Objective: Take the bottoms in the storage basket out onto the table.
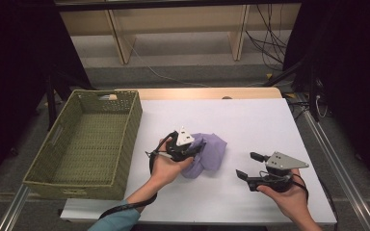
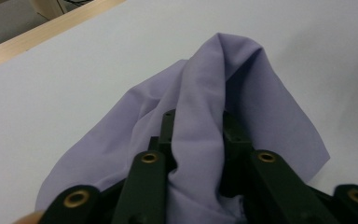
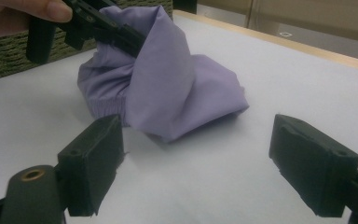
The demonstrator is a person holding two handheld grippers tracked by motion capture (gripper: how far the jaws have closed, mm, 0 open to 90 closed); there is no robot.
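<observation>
while the left gripper (image 1: 196,147) clamps a fold of the crumpled lilac cloth (image 1: 211,153), right of the green woven basket (image 1: 89,144), the right gripper (image 1: 246,166) waits beyond it, jaws apart and empty.

You see green woven basket (image 1: 91,144) at table's left edge, white table (image 1: 250,125), cables (image 1: 270,38) on floor beyond.

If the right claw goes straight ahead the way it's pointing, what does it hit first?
Most likely the purple cloth, which lies straight ahead between the open jaws of the right claw. Bare white table lies between them. The left claw grips that cloth on its far side.
</observation>
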